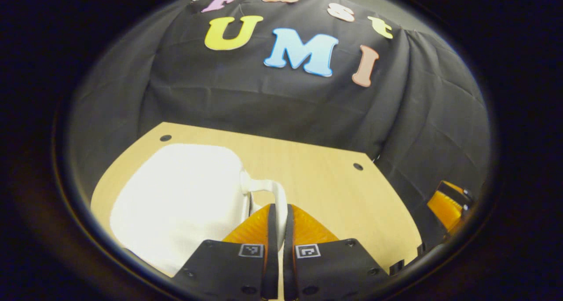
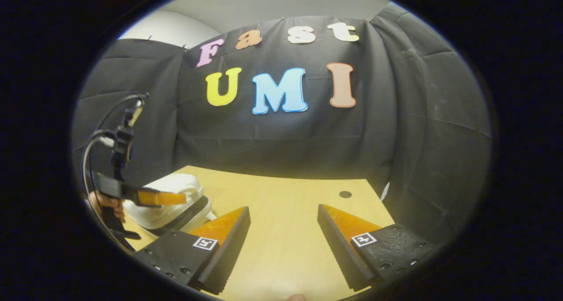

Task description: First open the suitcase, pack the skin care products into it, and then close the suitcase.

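Table (image 2: pixel 286 230): pale wooden top against the booth's black cloth, with dark round holes near its far corners. It carries the suitcase on its left part.

Suitcase (image 1: pixel 176 200): small white hard-shell case lying flat. In the right gripper view the lid (image 2: pixel 169 204) stands slightly lifted off the base, a dark gap showing along the seam, so the opening step appears to be under way rather than finished.

Handle (image 1: pixel 270 189): white loop on the case's side edge, facing the left gripper. It is the grip point for the lift.

Left gripper (image 1: pixel 278 213): fingers drawn nearly together and clenched on the handle's loop, which runs down between them. In the right gripper view the same tool (image 2: pixel 160 198) sits at the case's near side, with the holding hand (image 2: pixel 107 204) just behind it.

Right gripper (image 2: pixel 283 217): fingers spread wide, holding nothing, hovering over bare tabletop well apart from the case.

Skin care products: no location can be given from these views.

Handling note, as judgement: the lid should swing on its hinge, so the left gripper would do best to follow an arc up and over, not a straight pull, which could drag the light case across the table. The free right gripper could press on the base to steady it. Grip on the thin loop looks narrow; a slow lift guards against slipping.
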Available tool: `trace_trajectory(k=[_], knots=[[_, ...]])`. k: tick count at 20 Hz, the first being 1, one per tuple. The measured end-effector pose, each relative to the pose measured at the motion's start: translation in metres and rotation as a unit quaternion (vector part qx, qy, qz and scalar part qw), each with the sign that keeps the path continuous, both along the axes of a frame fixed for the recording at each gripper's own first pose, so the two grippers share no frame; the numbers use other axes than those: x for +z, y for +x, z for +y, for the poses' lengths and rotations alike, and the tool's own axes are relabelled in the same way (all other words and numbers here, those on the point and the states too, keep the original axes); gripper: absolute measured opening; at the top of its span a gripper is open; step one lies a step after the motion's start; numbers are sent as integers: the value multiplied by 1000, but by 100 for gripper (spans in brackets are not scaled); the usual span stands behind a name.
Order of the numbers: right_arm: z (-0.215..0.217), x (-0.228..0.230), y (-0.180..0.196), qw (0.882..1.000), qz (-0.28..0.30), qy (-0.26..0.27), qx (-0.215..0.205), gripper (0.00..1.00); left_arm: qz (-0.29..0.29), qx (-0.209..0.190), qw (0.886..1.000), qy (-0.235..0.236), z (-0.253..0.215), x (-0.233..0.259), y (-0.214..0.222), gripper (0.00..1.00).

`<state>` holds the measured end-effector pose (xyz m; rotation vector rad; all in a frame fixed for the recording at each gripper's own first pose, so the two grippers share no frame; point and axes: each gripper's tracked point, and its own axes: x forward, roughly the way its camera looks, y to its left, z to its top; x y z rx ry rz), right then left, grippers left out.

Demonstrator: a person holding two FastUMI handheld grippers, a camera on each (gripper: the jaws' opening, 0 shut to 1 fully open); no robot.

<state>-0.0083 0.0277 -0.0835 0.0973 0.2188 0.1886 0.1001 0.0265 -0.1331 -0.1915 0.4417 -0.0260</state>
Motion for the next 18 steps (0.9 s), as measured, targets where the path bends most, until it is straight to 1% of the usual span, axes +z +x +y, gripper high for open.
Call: trace_trajectory(k=[2,4,5,6,7,8,9,11,12,13,14,16,18], knots=[[-11,0,0,1000,-1,-4,-14,94,18,-4,1000,17,-11,-25,6,13],[-20,0,-2,1000,1,-6,-31,94,24,-15,999,43,-20,-33,12,14],[-22,0,-3,999,5,-5,-35,89,23,-23,998,55,-25,-33,14,17],[-22,0,-6,999,6,-3,-37,94,19,-23,998,60,-24,-31,16,19],[-22,5,-7,999,2,-4,-38,94,8,-21,998,58,-27,-24,17,22],[-25,7,-9,999,0,-8,-43,94,-6,-20,998,56,-27,-15,17,27],[-26,11,-9,999,-3,-11,-45,94,-23,-17,998,56,-28,-3,15,27],[-23,24,-9,999,-17,-10,-47,94,-68,-8,995,75,-28,36,5,51],[-21,32,-8,998,-26,-11,-47,94,-95,2,992,88,-28,59,-5,67],[-20,40,-8,998,-38,-12,-49,94,-129,7,987,96,-31,87,-14,64],[-17,49,-6,997,-50,-11,-50,94,-163,12,981,100,-34,113,-26,76],[-12,65,-5,996,-69,-8,-52,94,-216,19,971,105,-41,157,-54,81],[-7,80,-3,995,-87,-3,-54,94,-250,29,962,107,-43,187,-82,87]])
